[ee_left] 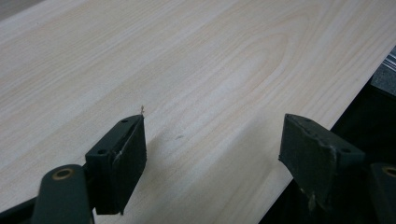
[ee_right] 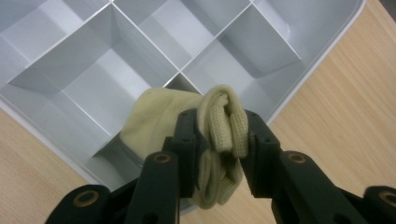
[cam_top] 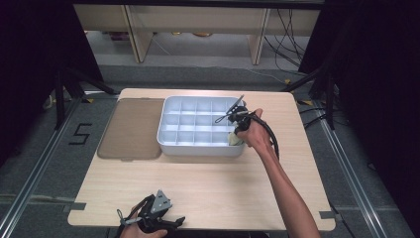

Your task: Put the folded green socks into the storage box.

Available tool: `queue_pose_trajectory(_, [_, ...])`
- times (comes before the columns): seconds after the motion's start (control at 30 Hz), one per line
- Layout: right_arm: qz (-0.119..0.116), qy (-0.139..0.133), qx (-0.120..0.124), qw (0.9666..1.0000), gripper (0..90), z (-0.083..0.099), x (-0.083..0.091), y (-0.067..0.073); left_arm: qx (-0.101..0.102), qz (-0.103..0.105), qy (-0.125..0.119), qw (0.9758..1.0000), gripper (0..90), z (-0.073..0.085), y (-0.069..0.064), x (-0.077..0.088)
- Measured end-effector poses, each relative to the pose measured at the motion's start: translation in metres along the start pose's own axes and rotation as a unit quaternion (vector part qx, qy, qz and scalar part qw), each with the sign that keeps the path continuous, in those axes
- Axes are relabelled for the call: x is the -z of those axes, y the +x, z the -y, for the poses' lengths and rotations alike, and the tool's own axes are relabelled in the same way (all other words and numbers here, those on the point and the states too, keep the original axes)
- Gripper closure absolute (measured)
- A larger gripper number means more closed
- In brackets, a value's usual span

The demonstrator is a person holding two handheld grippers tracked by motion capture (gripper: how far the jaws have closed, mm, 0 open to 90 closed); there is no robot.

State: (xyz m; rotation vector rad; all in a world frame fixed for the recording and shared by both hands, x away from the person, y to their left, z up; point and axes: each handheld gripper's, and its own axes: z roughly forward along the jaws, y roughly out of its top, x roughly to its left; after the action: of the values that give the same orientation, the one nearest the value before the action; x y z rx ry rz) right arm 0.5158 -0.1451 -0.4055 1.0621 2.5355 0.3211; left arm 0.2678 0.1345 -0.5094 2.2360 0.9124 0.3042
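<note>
- The table (cam_top: 208, 183) is pale wood and carries everything; its bare grain runs under the left tool in the left gripper view.
- A brown flat lid (cam_top: 130, 130) lies on the table just beside the left edge of the tray.
- The white divided tray (cam_top: 171, 130) sits at the middle of the far half of the table, its compartments in rows; in the right gripper view its rim (ee_right: 322, 60) runs along the wood.
- The right tool (ee_right: 219, 140) hangs over the tray's near right corner, at the end of the person's outstretched arm in the high view (cam_top: 236, 130). Its jaws are clamped on the sock, one pad on each side of the folded cloth.
- The left tool (ee_left: 212, 149) rests low at the near edge of the table, well apart from the tray; its jaws stand wide apart with nothing between them. It shows in the high view too (cam_top: 153, 218).
- The pale yellow sock (ee_right: 219, 126), folded over on itself, sits between the right tool's jaws. Its ribbed fold rises above the pads, its toe end sags into the corner compartment, and its long axis runs roughly along the jaws. In the high view it is a small pale patch (cam_top: 234, 140) at the tray's corner.
</note>
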Motion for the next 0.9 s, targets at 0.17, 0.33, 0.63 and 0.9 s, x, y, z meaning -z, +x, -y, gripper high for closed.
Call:
queue_pose_trajectory(0.17, [-0.003, 0.006, 0.002, 1.0, 70.4, 0.0, -0.004, 0.001, -0.004, 0.001, -0.001, 1.0, 22.1, 0.0, 0.001, 0.0])
queue_pose_trajectory(0.33, [-0.018, 0.008, -0.008, 0.9998, 70.4, 0.002, -0.01, 0.001, 0.011, 0.002, -0.003, 0.9999, 22.2, 0.0, -0.001, 0.0])
queue_pose_trajectory(0.63, [-0.035, 0.023, -0.013, 0.999, 70.3, 0.005, -0.03, 0.005, 0.005, -0.005, 0.0, 1.0, 22.1, 0.001, 0.001, 0.0])
queue_pose_trajectory(0.9, [-0.042, 0.017, -0.025, 0.9987, 70.3, 0.007, -0.031, 0.003, 0.004, -0.001, 0.0, 1.0, 22.2, 0.001, 0.0, 0.001])
